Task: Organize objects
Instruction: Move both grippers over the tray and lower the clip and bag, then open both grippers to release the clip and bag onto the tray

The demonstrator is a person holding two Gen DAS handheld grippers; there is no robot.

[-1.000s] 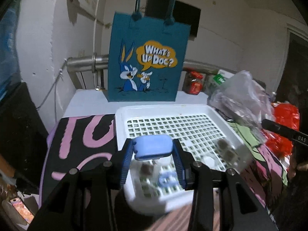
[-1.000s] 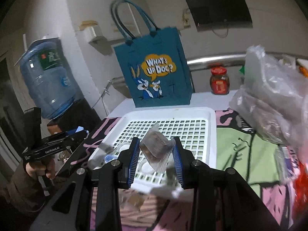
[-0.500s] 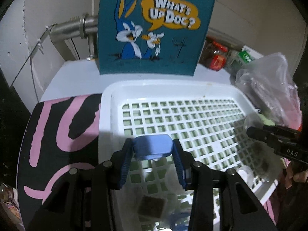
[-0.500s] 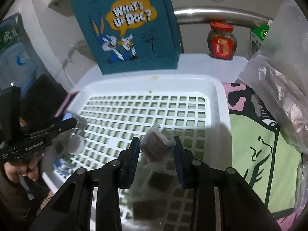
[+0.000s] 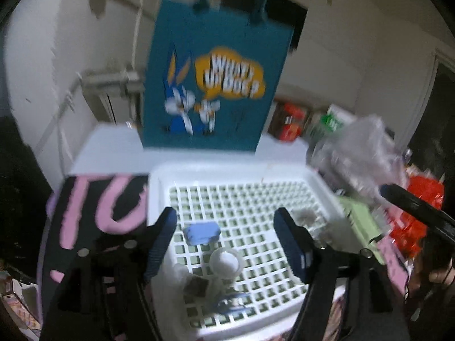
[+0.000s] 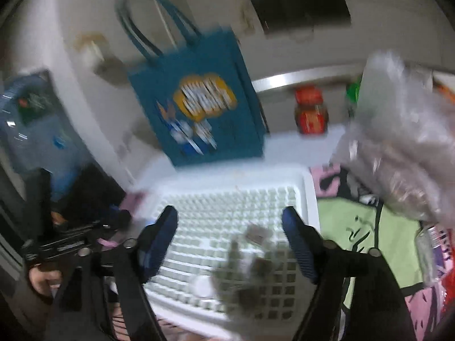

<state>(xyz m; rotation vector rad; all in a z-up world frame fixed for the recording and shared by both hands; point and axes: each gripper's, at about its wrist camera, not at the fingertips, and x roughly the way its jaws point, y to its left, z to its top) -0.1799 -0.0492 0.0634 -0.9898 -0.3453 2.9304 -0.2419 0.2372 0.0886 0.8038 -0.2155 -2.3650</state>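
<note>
Because both loads have been let go over the white slatted tray (image 5: 318, 182), each hand-held gripper now stands released with nothing between its pads. The left hand-held gripper (image 5: 226, 237) has just been opening its jaws, and the blue eraser-like block (image 5: 202, 231) lies on the tray's grid between and beyond the fingers, touching neither pad. Nearer the camera sit a round white lid (image 5: 226, 261), a small wrapped brown square (image 5: 196, 285) and a blue-printed packet (image 5: 231, 305), gathered toward the tray's front edge.

The right hand-held gripper (image 6: 230, 241) has likewise just been opening, and its clear sachet with the brown block (image 6: 257, 234) rests on the grid, free of the pads, beside other blurred sachets (image 6: 250, 278). Collecting the loose items in one tray appears to be the point of the sorting.

Behind the tray a teal cartoon tote bag (image 5: 216, 91) stands upright against the wall, out of the working area. A crinkled plastic bag (image 6: 403, 153) slumps on the patterned cloth (image 6: 358, 227) at the tray's right, probably the source of more sachets. A red-lidded jar (image 6: 311, 110) stands on the white bench (image 5: 113, 153) at the back.
</note>
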